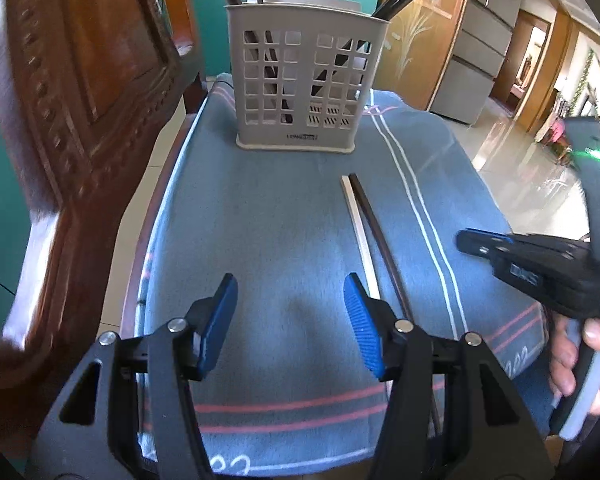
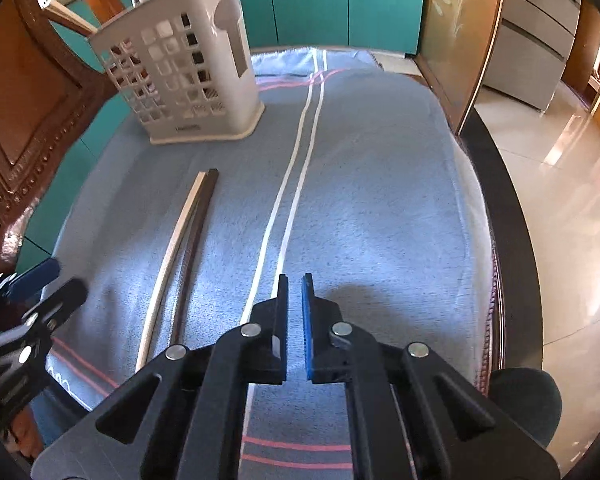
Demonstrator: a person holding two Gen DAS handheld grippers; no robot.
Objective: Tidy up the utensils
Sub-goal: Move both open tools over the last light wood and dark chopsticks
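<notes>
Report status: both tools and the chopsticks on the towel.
Left tool open, empty. Right tool nearly shut, empty. Two chopsticks flat on towel, short of holder. Nothing blocking.

Carved wooden chair (image 1: 60, 128) fills the left; teal cabinets (image 2: 340, 0) run along the top; glossy tiled floor (image 2: 560, 184) gleams at right.
</notes>
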